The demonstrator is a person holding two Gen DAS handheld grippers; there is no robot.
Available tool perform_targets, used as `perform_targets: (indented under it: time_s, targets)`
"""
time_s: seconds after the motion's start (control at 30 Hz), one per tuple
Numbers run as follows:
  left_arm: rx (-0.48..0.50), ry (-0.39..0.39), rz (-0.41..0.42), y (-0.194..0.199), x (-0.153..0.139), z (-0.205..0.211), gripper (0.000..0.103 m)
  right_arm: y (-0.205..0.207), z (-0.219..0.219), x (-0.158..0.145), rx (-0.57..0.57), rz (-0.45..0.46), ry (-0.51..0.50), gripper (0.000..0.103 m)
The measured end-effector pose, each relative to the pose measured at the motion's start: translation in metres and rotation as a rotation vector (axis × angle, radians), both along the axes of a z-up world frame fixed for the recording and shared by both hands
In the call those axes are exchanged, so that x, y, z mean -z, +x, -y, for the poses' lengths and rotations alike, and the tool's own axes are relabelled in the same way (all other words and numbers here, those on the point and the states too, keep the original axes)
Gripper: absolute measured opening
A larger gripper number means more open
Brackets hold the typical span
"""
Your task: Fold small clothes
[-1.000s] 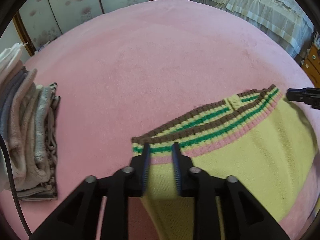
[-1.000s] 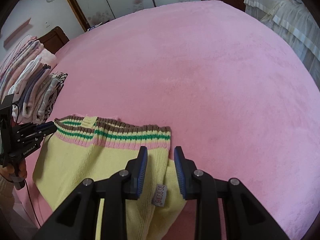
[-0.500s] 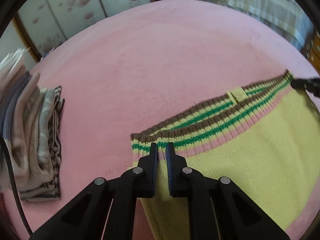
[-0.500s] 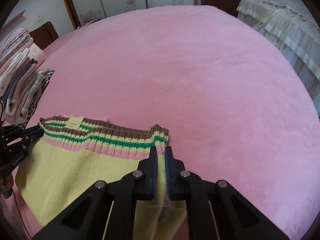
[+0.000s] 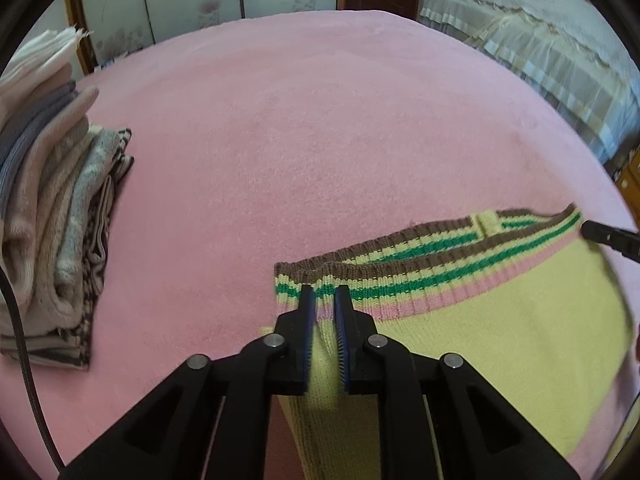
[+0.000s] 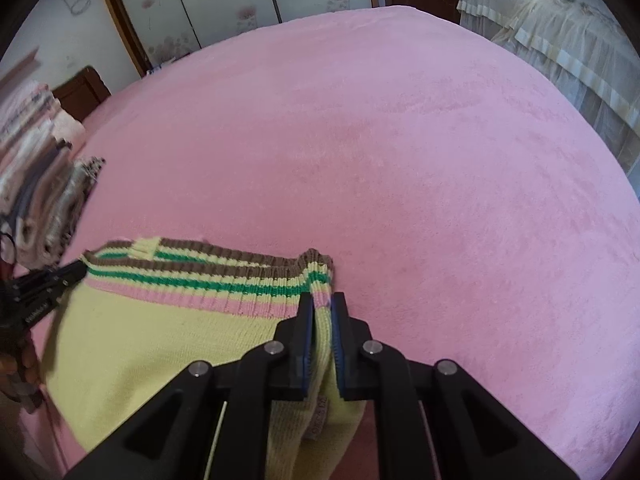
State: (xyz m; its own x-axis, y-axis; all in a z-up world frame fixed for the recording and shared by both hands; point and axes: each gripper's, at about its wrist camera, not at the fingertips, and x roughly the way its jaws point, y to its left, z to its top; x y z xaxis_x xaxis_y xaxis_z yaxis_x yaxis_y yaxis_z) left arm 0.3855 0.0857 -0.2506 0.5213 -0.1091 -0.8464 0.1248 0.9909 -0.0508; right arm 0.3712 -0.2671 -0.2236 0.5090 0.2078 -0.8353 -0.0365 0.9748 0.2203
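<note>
A yellow knit garment (image 5: 480, 340) with a waistband striped brown, green and pink lies on the pink bed cover (image 5: 320, 140). My left gripper (image 5: 324, 292) pinches the waistband's left corner; its jaws are opening slightly, with the knit still pressed between the pads. My right gripper (image 6: 322, 298) pinches the right corner of the garment (image 6: 160, 340) the same way, jaws easing open on bunched fabric. The right gripper's (image 5: 608, 236) tip shows in the left wrist view, and the left gripper (image 6: 52, 280) shows in the right wrist view.
A pile of folded clothes (image 5: 48, 220) sits at the left of the bed, also blurred in the right wrist view (image 6: 36, 184). A black cable (image 5: 24, 360) hangs by it. A second bed with a cream cover (image 5: 540, 40) stands beyond on the right. Flowered wardrobe doors (image 5: 200, 0) line the back.
Both grippers went from open astride the waistband corners to closed on them. The corners are now bunched up between the pads, and the views have tilted a little.
</note>
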Motion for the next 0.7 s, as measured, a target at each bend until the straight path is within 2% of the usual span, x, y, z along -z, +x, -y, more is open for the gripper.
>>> perform_targets:
  time_s: [0.03,0.13,0.23,0.37,0.43,0.53,0.6,0.7]
  targets:
    - [-0.009,-0.013,-0.001,-0.002,-0.005,-0.001,0.016,-0.003,0.002,-0.006,0.007,0.010,0.025,0.017]
    - [-0.046,-0.016,0.028,-0.012,-0.020,-0.003,0.035,-0.015,0.003,-0.026,0.015,0.048,0.045,0.018]
    - [-0.094,-0.048,0.080,-0.033,-0.042,-0.002,0.036,-0.035,-0.012,-0.044,-0.014,0.080,0.040,0.018]
    - [-0.153,-0.132,0.138,-0.069,-0.062,0.008,0.036,-0.059,-0.051,-0.052,-0.103,0.089,0.043,0.018]
    - [-0.169,-0.165,0.167,-0.089,-0.064,0.020,0.036,-0.073,-0.074,-0.052,-0.155,0.092,0.072,0.018]
    - [-0.192,-0.184,0.162,-0.115,-0.060,0.038,0.036,-0.087,-0.107,-0.046,-0.228,0.086,0.093,0.018]
    - [-0.203,-0.179,0.146,-0.124,-0.048,0.044,0.036,-0.092,-0.123,-0.037,-0.260,0.073,0.087,0.018]
    - [-0.222,-0.089,0.116,-0.128,-0.023,0.049,0.036,-0.098,-0.133,-0.018,-0.280,0.048,0.048,0.018]
